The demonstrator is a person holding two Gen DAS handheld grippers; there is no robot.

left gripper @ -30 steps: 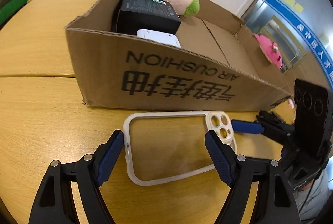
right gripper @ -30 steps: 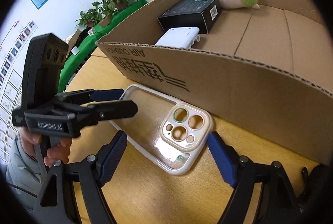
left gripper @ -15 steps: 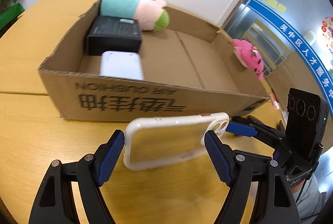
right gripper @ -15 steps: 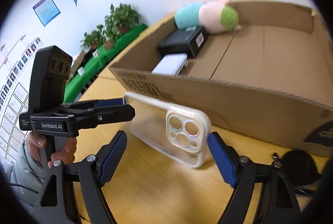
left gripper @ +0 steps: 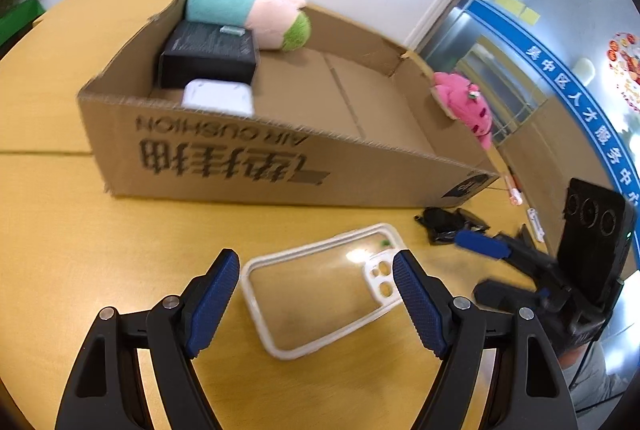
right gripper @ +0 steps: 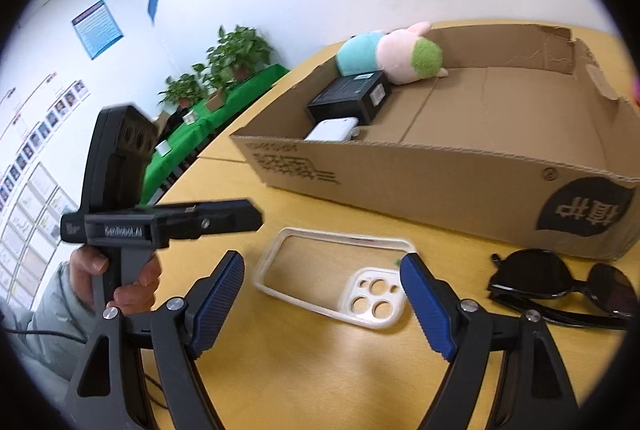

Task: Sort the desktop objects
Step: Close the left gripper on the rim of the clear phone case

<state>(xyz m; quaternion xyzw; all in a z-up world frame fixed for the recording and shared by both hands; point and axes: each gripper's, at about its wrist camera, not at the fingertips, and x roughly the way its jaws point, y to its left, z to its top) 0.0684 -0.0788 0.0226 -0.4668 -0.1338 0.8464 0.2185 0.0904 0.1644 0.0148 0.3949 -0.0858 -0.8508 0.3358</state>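
Clear phone case [left gripper: 326, 288] with a white rim, lying flat on the wooden table [left gripper: 60, 250].
Its white camera block has three round holes; it lies before the cardboard box [right gripper: 460, 186], beside black sunglasses [right gripper: 560, 286]. Left gripper [left gripper: 314, 304] and right gripper [right gripper: 322, 300] both gape wide, holding nothing.

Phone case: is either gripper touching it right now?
Apart. In the left wrist view, the phone case lies flat on the table, the open left gripper above it. The right wrist view shows the right gripper open, holding nothing.
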